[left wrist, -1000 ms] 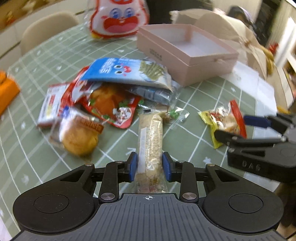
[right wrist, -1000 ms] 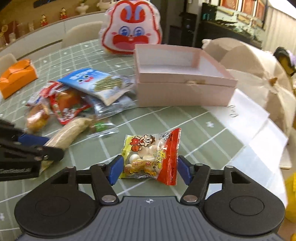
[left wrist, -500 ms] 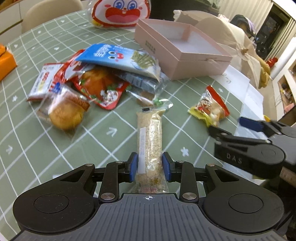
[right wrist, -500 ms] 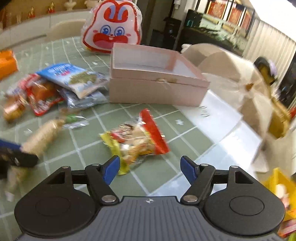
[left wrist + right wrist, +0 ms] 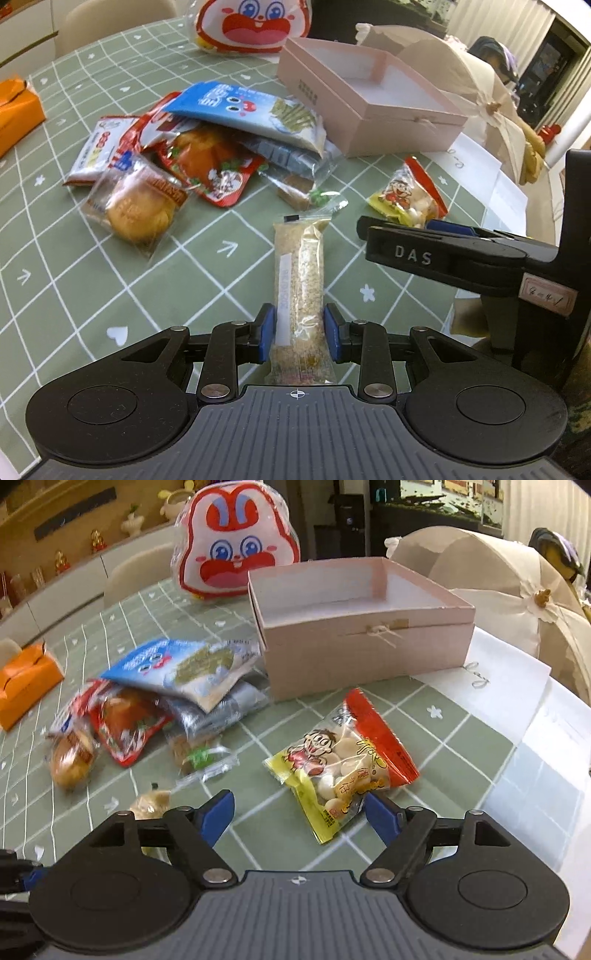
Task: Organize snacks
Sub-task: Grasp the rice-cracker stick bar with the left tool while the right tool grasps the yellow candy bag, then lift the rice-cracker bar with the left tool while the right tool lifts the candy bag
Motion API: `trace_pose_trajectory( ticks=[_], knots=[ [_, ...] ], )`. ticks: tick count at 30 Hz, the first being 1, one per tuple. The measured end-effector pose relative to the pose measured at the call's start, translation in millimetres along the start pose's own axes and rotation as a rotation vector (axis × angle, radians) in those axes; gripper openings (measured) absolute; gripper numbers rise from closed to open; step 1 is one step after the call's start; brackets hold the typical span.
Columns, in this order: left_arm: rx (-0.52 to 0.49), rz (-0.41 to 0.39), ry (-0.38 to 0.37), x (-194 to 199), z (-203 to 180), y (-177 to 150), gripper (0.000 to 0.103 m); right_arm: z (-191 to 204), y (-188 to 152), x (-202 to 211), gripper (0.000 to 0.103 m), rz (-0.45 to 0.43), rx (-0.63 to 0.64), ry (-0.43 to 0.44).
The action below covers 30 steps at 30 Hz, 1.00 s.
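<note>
- The left gripper (image 5: 298, 334) is clamped on a long clear-wrapped grain bar (image 5: 301, 273); its blue pads press the bar's near end from both sides, and the bar points to 12 o'clock over the green checked table (image 5: 74, 280).
- The right gripper (image 5: 300, 814) stands wide with its jaws opening. A yellow-and-red snack bag (image 5: 341, 762) lies on the table with its near corner between the pads; the right pad (image 5: 380, 818) is at the bag's edge, and I cannot tell if they touch.
- In the left view that bag (image 5: 408, 195) lies at 2 o'clock from the bar, just past the right gripper's (image 5: 406, 229) fingers.
- An open pink box (image 5: 364, 635) stands at 12 o'clock from the bag, apart from it.
- A snack pile (image 5: 207, 147) lies at 10 o'clock from the bar: a blue packet on top, a red one beneath, a wrapped bun (image 5: 136, 210) at its near edge.
- A rabbit-face bag (image 5: 236, 542) stands behind the box, and an orange pack (image 5: 26, 679) sits at the table's far left.
</note>
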<state>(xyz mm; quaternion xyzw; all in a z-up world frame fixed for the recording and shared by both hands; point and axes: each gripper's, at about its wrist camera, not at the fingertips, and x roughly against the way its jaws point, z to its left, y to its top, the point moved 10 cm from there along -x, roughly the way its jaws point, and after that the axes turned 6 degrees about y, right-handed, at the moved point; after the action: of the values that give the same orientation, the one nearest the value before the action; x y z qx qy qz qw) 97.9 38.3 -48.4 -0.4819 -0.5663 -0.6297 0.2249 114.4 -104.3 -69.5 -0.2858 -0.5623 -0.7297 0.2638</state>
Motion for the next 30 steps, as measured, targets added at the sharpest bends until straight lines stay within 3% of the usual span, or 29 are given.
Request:
trace_pose_trajectory(
  ticks=[3,5,7,10,18,23,28,30],
  knots=[
    [0.033,-0.019,0.020,-1,-2,6,0.034,-3,2,-2,0.079,-0.017,0.040,0.036],
    [0.078,-0.038,0.028,4,-3,9,0.034,-7,3,-1,0.073,-0.013,0.094,0.069],
    [0.102,-0.049,0.028,10,-6,11,0.034,-12,6,0,0.055,-0.003,0.146,0.090],
    [0.119,-0.059,0.044,14,-10,14,0.034,-22,10,2,0.046,0.022,0.187,0.161],
    [0.200,-0.084,0.062,15,-22,23,0.034,-42,22,18,0.041,0.044,0.375,0.248],
    [0.237,-0.073,0.077,11,-25,18,0.034,-48,18,15,0.042,0.120,0.422,0.272],
    [0.258,-0.057,0.098,13,-22,9,0.034,-50,15,0,0.072,0.161,0.258,0.270],
    [0.255,-0.056,0.102,15,-21,7,0.034,-46,17,-5,0.078,0.151,0.207,0.236]
  ],
)
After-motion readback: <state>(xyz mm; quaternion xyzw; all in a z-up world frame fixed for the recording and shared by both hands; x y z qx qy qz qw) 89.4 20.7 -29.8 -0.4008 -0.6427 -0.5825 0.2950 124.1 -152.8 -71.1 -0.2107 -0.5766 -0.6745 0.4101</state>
